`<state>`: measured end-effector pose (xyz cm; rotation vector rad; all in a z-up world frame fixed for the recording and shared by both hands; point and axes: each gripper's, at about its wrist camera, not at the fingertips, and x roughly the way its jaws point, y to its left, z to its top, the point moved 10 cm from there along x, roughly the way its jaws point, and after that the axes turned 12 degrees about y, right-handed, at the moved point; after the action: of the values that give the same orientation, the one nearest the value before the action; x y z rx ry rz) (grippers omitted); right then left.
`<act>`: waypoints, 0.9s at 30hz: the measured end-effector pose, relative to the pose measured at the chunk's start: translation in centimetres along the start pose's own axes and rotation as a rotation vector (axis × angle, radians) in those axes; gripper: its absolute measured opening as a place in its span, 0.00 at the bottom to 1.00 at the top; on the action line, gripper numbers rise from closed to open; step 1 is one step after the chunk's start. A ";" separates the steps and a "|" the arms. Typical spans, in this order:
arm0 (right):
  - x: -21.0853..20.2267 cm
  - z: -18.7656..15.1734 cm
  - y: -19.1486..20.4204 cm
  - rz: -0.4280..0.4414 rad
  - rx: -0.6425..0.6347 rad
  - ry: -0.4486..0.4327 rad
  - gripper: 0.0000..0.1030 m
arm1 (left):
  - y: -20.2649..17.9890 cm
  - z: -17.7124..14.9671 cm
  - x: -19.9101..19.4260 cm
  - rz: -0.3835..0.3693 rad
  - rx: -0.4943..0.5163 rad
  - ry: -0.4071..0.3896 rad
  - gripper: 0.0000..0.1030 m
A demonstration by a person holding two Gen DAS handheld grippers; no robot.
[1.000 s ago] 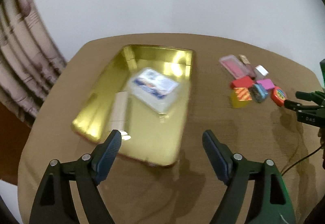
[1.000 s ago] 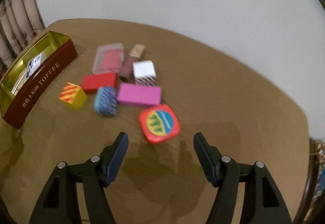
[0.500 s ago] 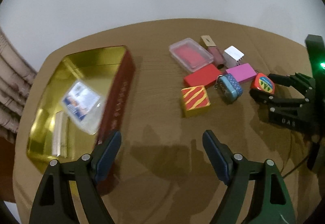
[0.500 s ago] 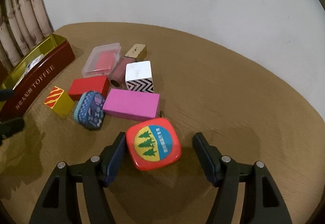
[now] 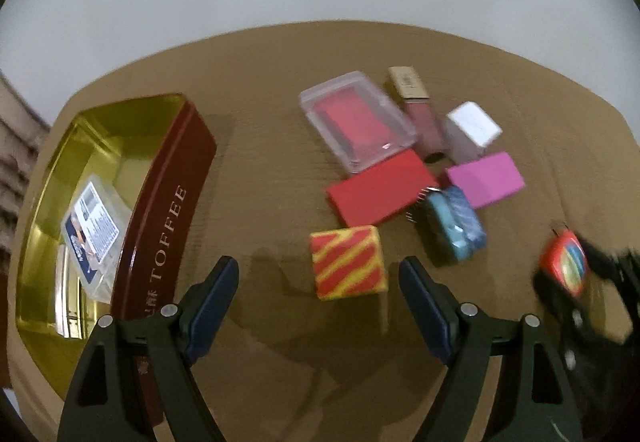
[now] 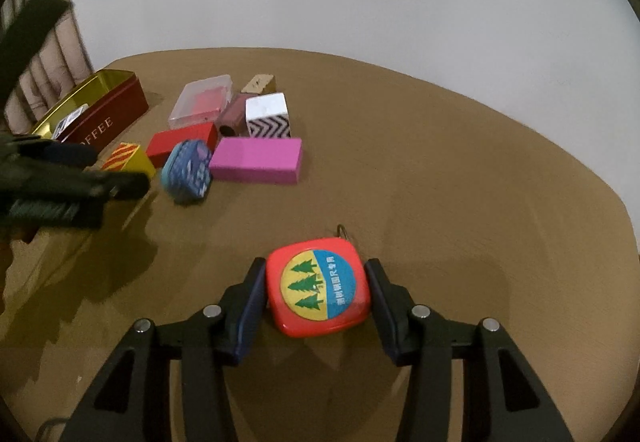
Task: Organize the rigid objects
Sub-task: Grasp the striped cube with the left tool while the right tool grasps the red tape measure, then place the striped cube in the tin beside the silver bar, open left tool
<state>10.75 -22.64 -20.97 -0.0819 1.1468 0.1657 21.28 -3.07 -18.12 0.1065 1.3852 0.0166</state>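
You are early in the sorting: the open gold-lined toffee tin with dark red sides holds only a clear plastic box with a printed label and what looks like a pale flat piece beside it (the glare there makes it hard to say). Most of the loose pieces are on the brown table outside the tin: the clear lidded case with a red insert, the pink lip-gloss tube with a gold cap, the white block with black chevrons, the flat red block, the pink rectangular block, the small blue patterned tin and the red-and-yellow striped cube. Your right gripper has its jaws drawn in on both sides of the red rounded tape measure with the tree sticker, well apart from the cluster. Your left gripper is spread wide and holds nothing, with the striped cube just ahead between its fingers.
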 end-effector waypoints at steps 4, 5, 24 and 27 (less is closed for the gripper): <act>-0.5 -0.9 -0.1 -0.011 0.016 -0.026 0.48 | 0.4 0.4 0.9 -0.056 -0.028 0.031 0.54; -0.4 -0.8 0.0 -0.016 0.020 -0.035 0.48 | 0.5 0.4 0.9 -0.064 -0.033 0.028 0.44; -0.2 -0.5 0.2 -0.037 0.016 -0.054 0.48 | 1.9 -2.0 -5.5 -0.079 0.103 -0.070 0.25; -0.1 -0.4 0.3 -0.040 0.015 -0.054 0.48 | 3.3 -2.0 -7.2 -0.045 0.105 -0.107 0.26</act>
<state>10.26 -22.40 -21.06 -0.0867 1.0918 0.1233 18.18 -0.22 -11.13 0.1613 1.2806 -0.0986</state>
